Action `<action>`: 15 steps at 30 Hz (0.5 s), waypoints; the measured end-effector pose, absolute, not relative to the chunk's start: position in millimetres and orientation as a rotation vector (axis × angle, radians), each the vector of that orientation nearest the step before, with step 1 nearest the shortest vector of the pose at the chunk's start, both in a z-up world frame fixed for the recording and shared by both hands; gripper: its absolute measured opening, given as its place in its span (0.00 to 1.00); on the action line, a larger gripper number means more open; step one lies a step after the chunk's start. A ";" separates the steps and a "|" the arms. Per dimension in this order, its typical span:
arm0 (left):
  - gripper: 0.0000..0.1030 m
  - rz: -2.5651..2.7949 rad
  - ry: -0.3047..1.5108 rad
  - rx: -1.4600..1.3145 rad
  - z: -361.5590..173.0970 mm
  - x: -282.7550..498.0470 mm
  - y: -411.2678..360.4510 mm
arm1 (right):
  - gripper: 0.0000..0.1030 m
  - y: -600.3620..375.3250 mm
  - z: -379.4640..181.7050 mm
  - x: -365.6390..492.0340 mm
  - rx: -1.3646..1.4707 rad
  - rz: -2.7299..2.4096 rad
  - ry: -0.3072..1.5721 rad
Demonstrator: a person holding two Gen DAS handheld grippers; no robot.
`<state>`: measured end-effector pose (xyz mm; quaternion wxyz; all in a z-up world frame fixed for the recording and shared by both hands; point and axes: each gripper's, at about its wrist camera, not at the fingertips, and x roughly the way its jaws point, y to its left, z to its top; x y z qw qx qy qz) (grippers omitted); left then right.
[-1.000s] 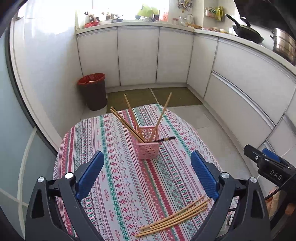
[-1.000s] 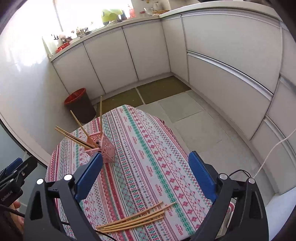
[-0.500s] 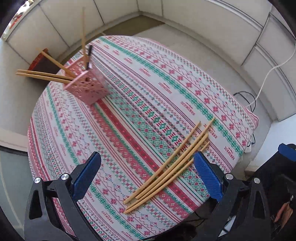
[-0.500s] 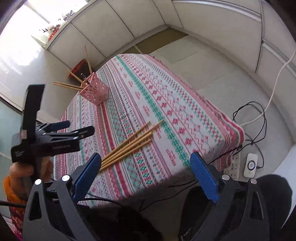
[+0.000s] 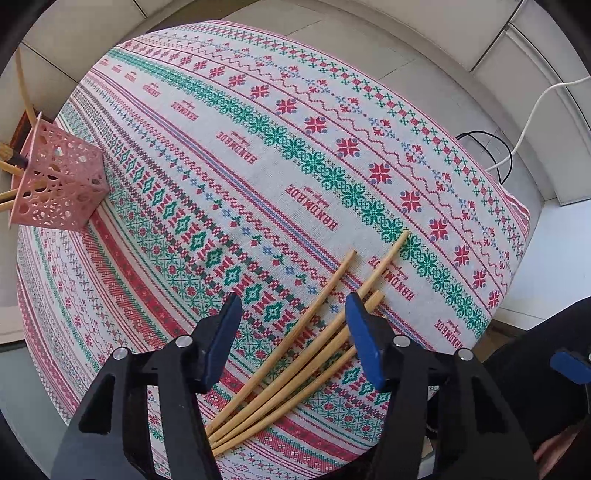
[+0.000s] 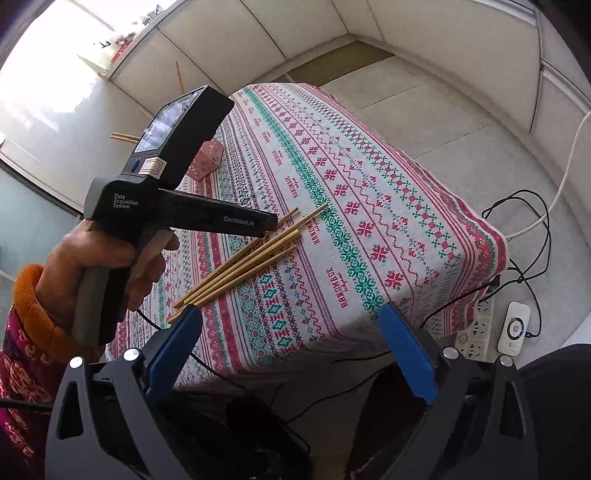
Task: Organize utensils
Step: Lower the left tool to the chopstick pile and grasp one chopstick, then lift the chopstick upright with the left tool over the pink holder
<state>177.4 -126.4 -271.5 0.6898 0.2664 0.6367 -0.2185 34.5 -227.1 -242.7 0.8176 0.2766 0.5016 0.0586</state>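
Observation:
Several loose wooden chopsticks (image 5: 314, 332) lie in a bundle near the table's front edge; they also show in the right wrist view (image 6: 251, 258). My left gripper (image 5: 293, 306) is open, low over the bundle, its fingers straddling some of the sticks. Its body shows in the right wrist view (image 6: 236, 221), held by a hand. A pink perforated holder (image 5: 59, 181) with several chopsticks stands at the far left; it is partly hidden behind the left gripper in the right wrist view (image 6: 207, 158). My right gripper (image 6: 291, 328) is open and empty, off the table's front edge.
The table carries a patterned red and green cloth (image 5: 295, 147). Cables (image 6: 517, 240), a power strip (image 6: 476, 332) and a white device (image 6: 515, 326) lie on the floor to the right. Cabinets (image 6: 295, 22) line the walls.
My left gripper has dropped down onto the loose chopsticks and its fingers have narrowed around them. My right gripper has stayed back off the table edge.

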 end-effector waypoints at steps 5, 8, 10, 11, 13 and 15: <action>0.18 -0.503 1.470 0.626 -285.8 178.3 -128.0 | 0.91 -233.5 -250.1 38.4 0.616 0.092 1.092; 0.13 -0.516 1.469 0.640 -292.2 176.6 -128.2 | 0.91 -234.1 -252.3 41.1 0.622 0.072 1.098; 0.13 -0.524 1.463 0.628 -294.2 177.5 -124.9 | 0.91 -234.4 -253.9 44.7 0.612 0.044 1.105; 0.12 -0.532 1.457 0.616 -293.3 178.4 -122.7 | 0.91 -234.6 -255.4 47.7 0.612 0.032 1.113; 0.11 -0.536 1.437 0.600 -294.4 181.2 -111.6 | 0.91 -234.5 -257.8 57.5 0.626 0.008 1.131; 0.10 -0.530 1.409 0.577 -291.5 187.7 -97.5 | 0.91 -233.6 -260.8 70.3 0.645 -0.014 1.142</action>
